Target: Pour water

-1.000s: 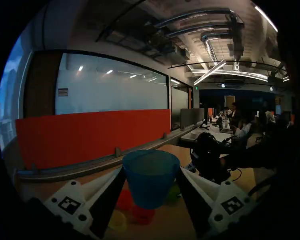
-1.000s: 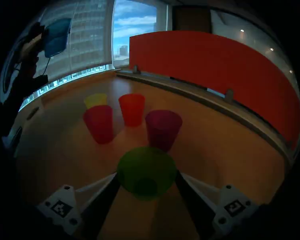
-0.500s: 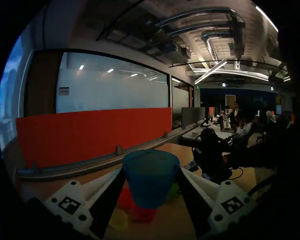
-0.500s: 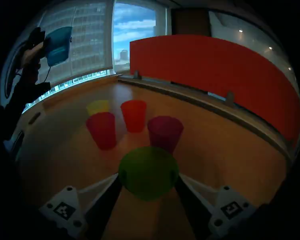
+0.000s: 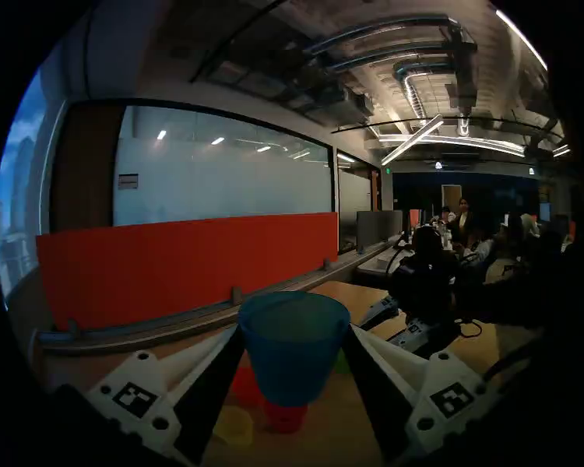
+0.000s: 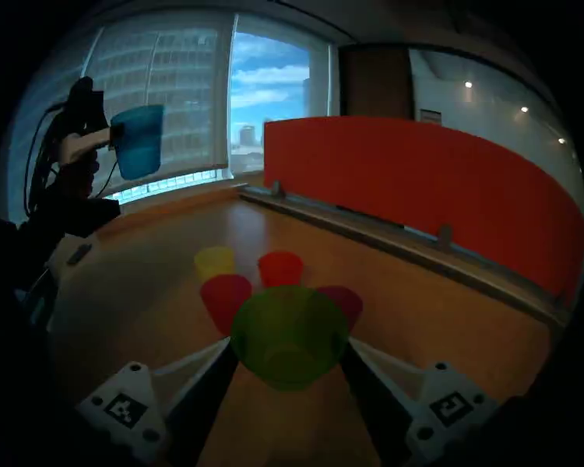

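Here the left gripper (image 5: 293,341) is squeezing an upright blue cup (image 5: 293,354) between both fingers (image 5: 206,375). The right gripper (image 6: 290,352) is pinching a green cup (image 6: 290,335) likewise, above the table (image 6: 455,335).

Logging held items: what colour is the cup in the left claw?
Blue; the cup shows best in the left gripper view.

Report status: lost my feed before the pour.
Left gripper shut on blue plastic cup. Right gripper shut on green plastic cup, above wooden table. Four coloured cups standing ahead.
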{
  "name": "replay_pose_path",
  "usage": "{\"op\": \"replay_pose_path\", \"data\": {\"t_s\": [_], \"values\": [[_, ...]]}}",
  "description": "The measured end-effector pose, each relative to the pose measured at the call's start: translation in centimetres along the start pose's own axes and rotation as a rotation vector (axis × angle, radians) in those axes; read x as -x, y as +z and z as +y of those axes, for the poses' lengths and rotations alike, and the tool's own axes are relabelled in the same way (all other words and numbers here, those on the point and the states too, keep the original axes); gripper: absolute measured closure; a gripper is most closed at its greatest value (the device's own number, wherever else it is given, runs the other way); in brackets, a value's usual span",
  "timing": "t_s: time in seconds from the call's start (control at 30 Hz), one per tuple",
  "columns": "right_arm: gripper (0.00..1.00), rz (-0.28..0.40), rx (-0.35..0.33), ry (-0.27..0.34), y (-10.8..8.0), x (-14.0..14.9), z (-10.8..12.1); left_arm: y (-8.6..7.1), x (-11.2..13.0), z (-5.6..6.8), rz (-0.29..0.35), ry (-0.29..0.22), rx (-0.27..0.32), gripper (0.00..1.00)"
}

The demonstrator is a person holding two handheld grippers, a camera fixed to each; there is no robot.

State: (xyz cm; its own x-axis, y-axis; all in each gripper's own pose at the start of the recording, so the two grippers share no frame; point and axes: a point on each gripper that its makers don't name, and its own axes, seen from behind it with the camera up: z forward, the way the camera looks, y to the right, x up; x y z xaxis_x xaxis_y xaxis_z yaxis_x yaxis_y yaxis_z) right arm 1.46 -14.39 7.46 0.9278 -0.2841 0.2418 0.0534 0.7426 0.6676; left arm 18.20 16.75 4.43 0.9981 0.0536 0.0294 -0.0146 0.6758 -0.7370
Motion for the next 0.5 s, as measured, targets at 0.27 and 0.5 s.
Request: {"op": "replay_pose_path", "data": {"t_s": [0.27, 0.5], "values": [[0.1, 0.054, -0.006, -0.021, -1.1, -2.5, -1.5, -0.8, -0.6, 0.3, 0.006, 0.013, -0.002, 0.15], [0.1, 0.112, -0.01, -0.025, -1.8, -4.3, -2.6, -1.3, -0.6, 0.3, 0.004, 0.014, -0.007, 0.15]]}}
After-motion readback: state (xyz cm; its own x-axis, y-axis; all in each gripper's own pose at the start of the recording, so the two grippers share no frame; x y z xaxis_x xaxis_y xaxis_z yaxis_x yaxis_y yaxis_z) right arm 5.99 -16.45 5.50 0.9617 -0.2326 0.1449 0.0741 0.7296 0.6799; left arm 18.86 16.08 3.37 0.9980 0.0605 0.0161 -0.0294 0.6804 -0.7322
